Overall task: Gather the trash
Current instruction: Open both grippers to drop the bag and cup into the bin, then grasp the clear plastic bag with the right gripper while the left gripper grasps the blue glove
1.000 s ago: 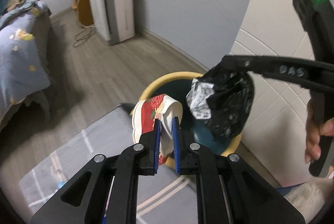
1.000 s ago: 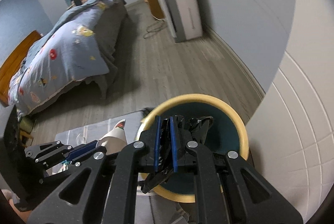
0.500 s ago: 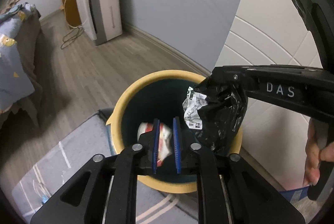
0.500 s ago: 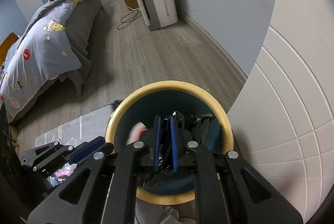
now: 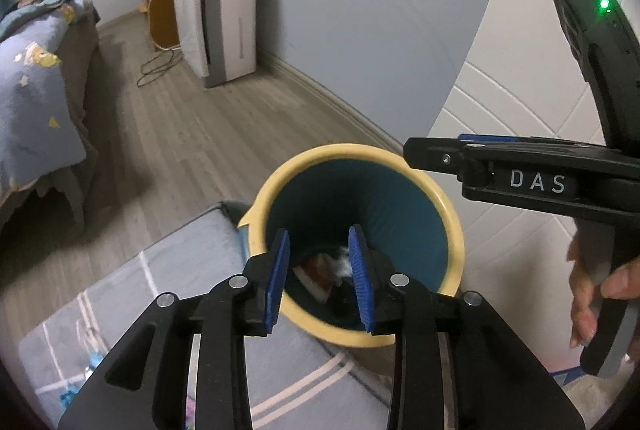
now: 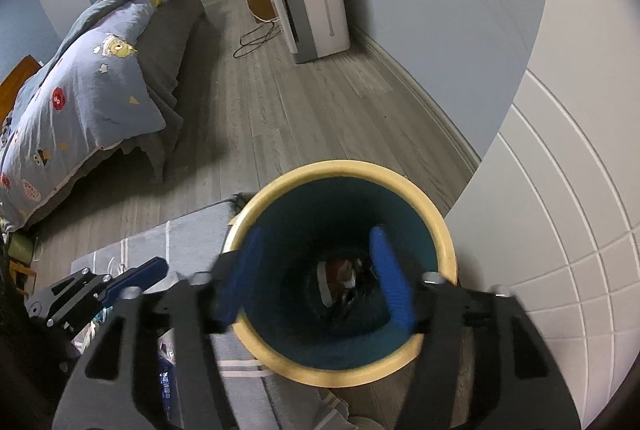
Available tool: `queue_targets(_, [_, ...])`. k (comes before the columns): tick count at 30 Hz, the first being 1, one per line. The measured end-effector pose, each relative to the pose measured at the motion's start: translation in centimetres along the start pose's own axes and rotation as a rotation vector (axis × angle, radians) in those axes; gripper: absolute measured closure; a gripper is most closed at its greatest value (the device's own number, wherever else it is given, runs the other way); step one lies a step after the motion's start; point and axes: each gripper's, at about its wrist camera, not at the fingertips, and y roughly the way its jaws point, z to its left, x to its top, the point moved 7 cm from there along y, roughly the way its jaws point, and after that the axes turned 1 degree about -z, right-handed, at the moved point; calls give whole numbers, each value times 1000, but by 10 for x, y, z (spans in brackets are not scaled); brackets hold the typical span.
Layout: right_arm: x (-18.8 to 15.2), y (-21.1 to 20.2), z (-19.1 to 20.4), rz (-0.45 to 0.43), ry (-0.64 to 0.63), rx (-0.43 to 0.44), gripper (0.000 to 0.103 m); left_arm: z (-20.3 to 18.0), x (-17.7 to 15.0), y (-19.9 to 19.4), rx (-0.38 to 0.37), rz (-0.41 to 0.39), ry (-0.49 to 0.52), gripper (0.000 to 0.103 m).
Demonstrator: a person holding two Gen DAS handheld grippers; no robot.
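Both the left gripper (image 5: 320, 280) and right gripper (image 6: 316, 278) have just been opening, now released and empty over the bin (image 6: 444, 230); the trash (image 6: 340, 280) lies inside, drop complete

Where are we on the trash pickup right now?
Done: crumpled trash lies at the bottom of the bin. In hand: nothing; the left tongs and right tongs have just been opening over the bin, with nothing between them. Left: small litter on the grey rug, too blurred to identify.
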Motion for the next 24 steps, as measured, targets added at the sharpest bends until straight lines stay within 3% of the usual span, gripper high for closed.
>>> queue_targets(1, [1,-2,2,-4,-4,-1,29,2,-1,-5,3,-4,-1,64])
queue_targets(2, [1,-5,5,-11,-9,-3,28,6,-3,-10,13,-11,-2,40])
queue_targets(3, [1,-7,7,-14,-13,-5,25,8,-4,-16,24,-24,-4,24])
queue_targets(8, [2,-18,24,-28,-36,-3,14,27,-17,-42,63,-49,-8,23])
queue_targets(10, [2,-22,33,-32,-51,6,9,35,-20,-51,74,-55,-27,16])
queue_targets(16, [2,-41,63,-57,-50,51,6,69,-35,-91,119,-85,-76,10])
queue_targets(24, [-13,-51,126,-56,-138,54,6,138,-72,-148,261,-100,-171,6])
